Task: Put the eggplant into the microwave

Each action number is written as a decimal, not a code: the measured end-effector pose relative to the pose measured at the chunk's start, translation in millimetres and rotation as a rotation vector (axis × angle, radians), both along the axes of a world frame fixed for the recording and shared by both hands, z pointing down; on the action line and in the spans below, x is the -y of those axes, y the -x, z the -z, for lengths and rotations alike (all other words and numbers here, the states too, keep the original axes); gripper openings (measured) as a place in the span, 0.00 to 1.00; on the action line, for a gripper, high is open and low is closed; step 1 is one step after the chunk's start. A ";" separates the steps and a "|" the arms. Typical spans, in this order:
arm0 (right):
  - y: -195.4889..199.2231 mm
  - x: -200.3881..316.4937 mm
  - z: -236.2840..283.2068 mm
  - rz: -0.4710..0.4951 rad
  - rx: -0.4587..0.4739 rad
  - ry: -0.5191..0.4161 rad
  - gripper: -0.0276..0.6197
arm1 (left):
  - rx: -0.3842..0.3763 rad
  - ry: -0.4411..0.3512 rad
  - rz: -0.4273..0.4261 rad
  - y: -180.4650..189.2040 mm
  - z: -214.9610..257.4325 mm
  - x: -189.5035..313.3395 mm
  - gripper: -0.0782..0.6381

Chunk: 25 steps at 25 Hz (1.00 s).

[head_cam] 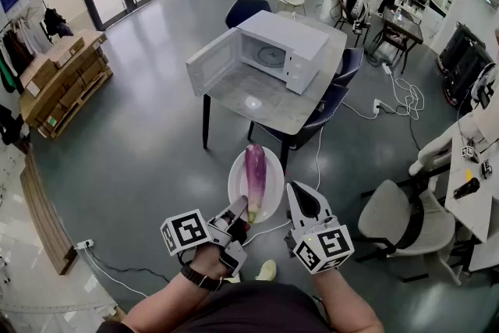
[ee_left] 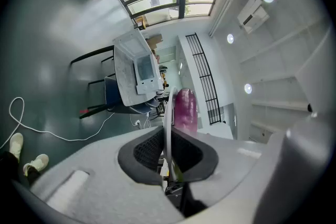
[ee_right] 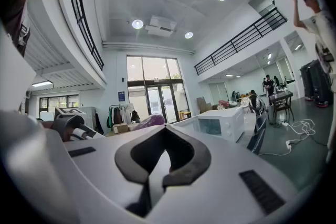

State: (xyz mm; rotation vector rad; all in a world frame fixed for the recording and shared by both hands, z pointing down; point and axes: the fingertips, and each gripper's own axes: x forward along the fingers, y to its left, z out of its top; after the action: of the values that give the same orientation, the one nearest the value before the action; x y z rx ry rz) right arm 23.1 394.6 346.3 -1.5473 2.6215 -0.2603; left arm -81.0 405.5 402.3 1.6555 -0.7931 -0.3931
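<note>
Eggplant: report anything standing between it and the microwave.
Nothing visible does. The microwave sits on the table with its door swung open and only the turntable inside. The eggplant lies on a white plate clamped at the rim by the left tool; only floor lies between.

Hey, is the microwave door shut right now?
No, the microwave has its door swung wide open, showing the turntable inside.

Left tool (head_cam: 240, 210), right tool (head_cam: 294, 190): grey, b&w marker cubes (head_cam: 185, 232); black wristband (head_cam: 201, 278).
</note>
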 end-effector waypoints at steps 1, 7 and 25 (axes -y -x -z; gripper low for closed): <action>-1.3 0.4 -0.4 0.000 -0.001 0.000 0.05 | 0.000 0.000 0.000 -1.2 -0.3 0.3 0.15; -3.4 0.4 -1.5 0.002 0.001 0.005 0.05 | -0.001 0.001 0.001 -3.4 -0.1 0.0 0.15; -19.4 0.3 0.5 0.041 0.037 -0.001 0.05 | 0.009 -0.006 0.007 -21.3 -3.0 6.0 0.15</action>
State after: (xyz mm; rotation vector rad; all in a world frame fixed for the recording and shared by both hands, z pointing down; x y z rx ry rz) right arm 42.5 394.3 345.8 -1.4758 2.6264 -0.2883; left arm -59.7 399.5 405.3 1.6614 -0.8053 -0.3927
